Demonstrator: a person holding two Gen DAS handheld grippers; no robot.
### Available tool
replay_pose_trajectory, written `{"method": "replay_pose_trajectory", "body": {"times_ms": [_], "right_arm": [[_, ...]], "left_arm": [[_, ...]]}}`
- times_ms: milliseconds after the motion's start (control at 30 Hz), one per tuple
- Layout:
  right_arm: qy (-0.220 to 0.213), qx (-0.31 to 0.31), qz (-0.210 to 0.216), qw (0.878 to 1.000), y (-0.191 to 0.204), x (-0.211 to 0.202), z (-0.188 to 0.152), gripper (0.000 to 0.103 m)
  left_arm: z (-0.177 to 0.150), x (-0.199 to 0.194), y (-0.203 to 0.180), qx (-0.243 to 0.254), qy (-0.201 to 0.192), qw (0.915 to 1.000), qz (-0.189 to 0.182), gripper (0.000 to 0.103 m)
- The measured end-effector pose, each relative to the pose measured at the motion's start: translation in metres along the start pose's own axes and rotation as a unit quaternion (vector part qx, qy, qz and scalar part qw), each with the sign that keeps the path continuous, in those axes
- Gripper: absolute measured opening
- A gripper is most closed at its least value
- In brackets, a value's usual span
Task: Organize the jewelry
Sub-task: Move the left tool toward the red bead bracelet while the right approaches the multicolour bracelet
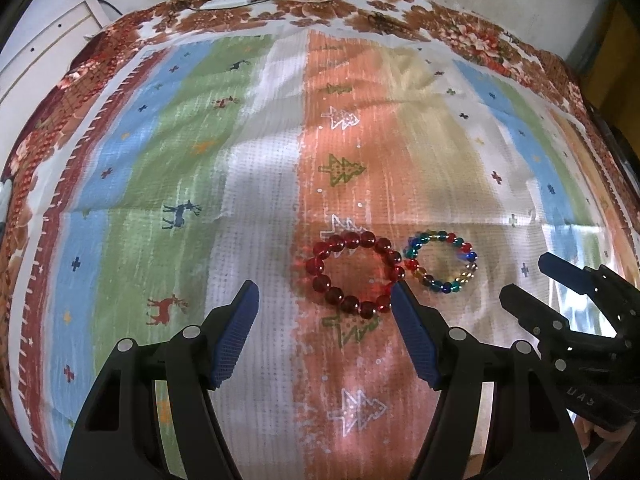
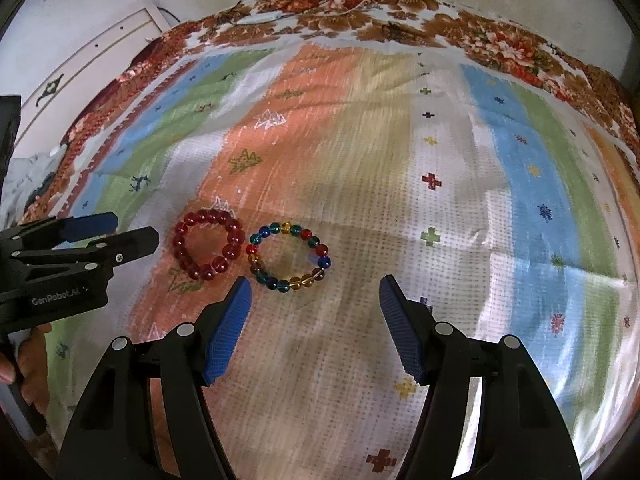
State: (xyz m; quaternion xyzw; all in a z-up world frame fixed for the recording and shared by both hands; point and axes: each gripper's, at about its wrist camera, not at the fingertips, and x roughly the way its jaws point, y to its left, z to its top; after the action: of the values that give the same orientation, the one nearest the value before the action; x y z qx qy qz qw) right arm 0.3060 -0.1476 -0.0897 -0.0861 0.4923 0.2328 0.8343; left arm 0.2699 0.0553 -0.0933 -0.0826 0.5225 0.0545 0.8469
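Two bead bracelets lie side by side, touching, on a striped cloth [image 1: 260, 152]. The red bracelet [image 1: 354, 240] rests just ahead of my left gripper [image 1: 325, 285], whose blue-padded jaws stand open above its near edge and hold nothing. In the right wrist view the many-coloured bracelet [image 2: 286, 227] lies just beyond my right gripper [image 2: 315, 281], also open and holding nothing, with the red bracelet [image 2: 208, 216] to its left. Each gripper shows in the other's view: the right gripper [image 1: 528, 276] at the right edge, the left gripper [image 2: 132, 227] at the left.
The striped cloth [image 2: 440, 140] lies over a brown floral cloth [image 1: 360, 0] that covers the surface to its far edge. A white flat device [image 1: 228, 2] and thin cables sit at that far edge. White panelled furniture [image 2: 100, 48] stands left. A person's hand [image 2: 28, 360] grips the left handle.
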Motion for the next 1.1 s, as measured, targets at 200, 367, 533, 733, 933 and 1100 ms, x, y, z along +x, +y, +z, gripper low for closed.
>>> {"method": "replay_pose_trajectory", "body": {"times_ms": [200, 367, 533, 733, 933, 1100], "right_arm": [[0.021, 0.016, 0.008, 1.000, -0.006, 0.015, 0.000, 0.066], [0.030, 0.031, 0.010, 0.999, -0.013, 0.026, 0.003, 0.066], [0.037, 0.043, 0.020, 0.998, -0.015, 0.035, 0.007, 0.066], [0.043, 0.042, 0.011, 0.998, -0.015, 0.046, 0.012, 0.066], [0.049, 0.041, 0.000, 0.998, -0.015, 0.057, 0.015, 0.066], [0.049, 0.042, -0.005, 0.998, -0.014, 0.062, 0.016, 0.066]], "left_arm": [[0.003, 0.013, 0.001, 0.001, 0.014, 0.9998, -0.010, 0.068], [0.004, 0.022, 0.001, 0.000, 0.023, 0.9997, -0.011, 0.068], [0.005, 0.030, 0.002, 0.002, 0.027, 0.9996, -0.007, 0.068], [0.008, 0.043, 0.003, 0.006, 0.034, 0.9994, -0.002, 0.067], [0.009, 0.053, 0.001, 0.015, 0.043, 0.9990, 0.003, 0.066], [0.010, 0.060, 0.003, 0.017, 0.050, 0.9985, 0.013, 0.065]]}}
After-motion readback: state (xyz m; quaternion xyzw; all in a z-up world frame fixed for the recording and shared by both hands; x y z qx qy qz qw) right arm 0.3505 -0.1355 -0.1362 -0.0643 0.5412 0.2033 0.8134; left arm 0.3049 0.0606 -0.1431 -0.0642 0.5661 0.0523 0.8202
